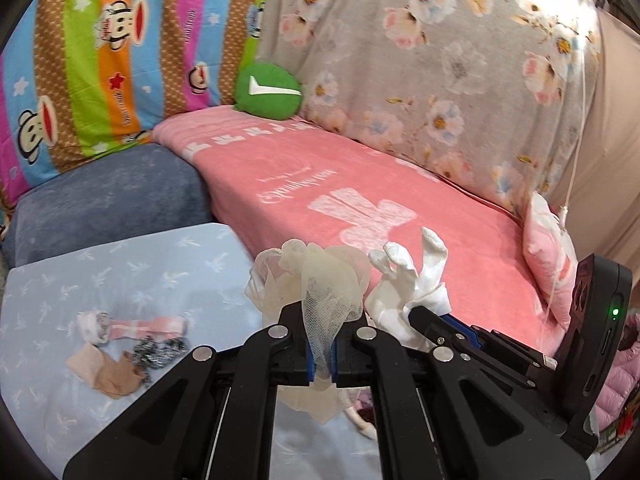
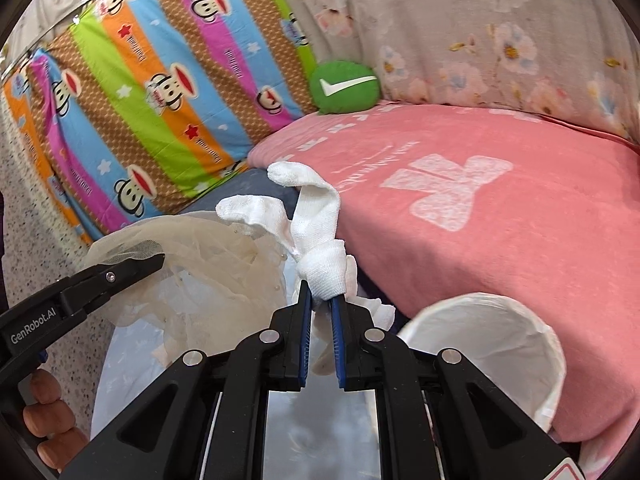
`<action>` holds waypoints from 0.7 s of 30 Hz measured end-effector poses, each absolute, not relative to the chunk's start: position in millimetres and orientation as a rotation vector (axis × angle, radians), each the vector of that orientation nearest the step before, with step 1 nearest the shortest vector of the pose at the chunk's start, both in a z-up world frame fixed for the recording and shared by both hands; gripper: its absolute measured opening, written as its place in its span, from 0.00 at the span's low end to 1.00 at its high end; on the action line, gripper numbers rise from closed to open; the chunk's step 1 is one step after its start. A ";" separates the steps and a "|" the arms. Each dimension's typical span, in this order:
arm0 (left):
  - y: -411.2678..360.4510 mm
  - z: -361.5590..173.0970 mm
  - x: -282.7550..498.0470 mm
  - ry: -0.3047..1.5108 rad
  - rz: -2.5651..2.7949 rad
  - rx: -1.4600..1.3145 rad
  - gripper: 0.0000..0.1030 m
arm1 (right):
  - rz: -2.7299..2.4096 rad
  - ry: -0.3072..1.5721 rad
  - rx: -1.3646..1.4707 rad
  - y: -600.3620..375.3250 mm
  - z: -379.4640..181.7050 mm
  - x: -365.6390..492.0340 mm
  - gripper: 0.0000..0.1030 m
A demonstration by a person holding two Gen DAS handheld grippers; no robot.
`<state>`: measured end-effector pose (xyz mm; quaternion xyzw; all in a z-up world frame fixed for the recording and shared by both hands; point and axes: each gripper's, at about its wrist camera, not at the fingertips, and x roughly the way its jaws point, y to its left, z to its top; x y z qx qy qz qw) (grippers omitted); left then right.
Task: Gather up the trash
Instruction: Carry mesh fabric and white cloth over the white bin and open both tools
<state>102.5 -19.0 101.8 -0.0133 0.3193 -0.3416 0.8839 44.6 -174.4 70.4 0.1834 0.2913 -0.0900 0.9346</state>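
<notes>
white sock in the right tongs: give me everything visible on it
The white sock is a soft ribbed knit, clean-looking, bunched and knotted where the right tongs are shut on it. Two limp ends flop up and out from that knot, one arching over toward the pink blanket. It hangs in the air, clear of the table. In the left wrist view it sits right beside the cream mesh bag held by the left tongs, close enough that I cannot tell if they touch.

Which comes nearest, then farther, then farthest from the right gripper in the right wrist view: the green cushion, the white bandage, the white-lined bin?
1. White bandage: clamped in the jaws of the right gripper.
2. White-lined bin: just to its right, low.
3. Green cushion: far back, in the sofa corner.
</notes>
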 end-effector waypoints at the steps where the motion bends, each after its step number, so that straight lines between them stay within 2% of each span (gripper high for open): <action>1: -25.9 100.9 99.7 0.669 -0.729 -0.024 0.04 | -0.196 0.594 0.380 -181.1 69.9 38.9 0.09; 11: -78.7 89.7 75.2 0.703 -0.831 0.033 0.06 | -0.278 0.582 0.421 -224.6 64.4 2.5 0.10; 15: -92.7 85.7 68.9 0.715 -0.851 0.033 0.09 | -0.311 0.572 0.439 -237.7 62.3 -9.0 0.15; 17: -96.1 84.1 68.4 0.727 -0.856 0.025 0.35 | -0.321 0.572 0.446 -241.9 62.1 -12.7 0.17; 18: -97.6 84.2 67.1 0.723 -0.849 0.023 0.42 | -0.329 0.569 0.446 -244.6 62.2 -14.8 0.18; 19: -97.9 85.0 65.5 0.712 -0.836 0.023 0.55 | -0.332 0.567 0.446 -246.1 62.5 -16.4 0.19; 21: -97.8 86.3 63.4 0.697 -0.824 0.028 0.58 | -0.338 0.561 0.446 -247.9 64.1 -19.4 0.21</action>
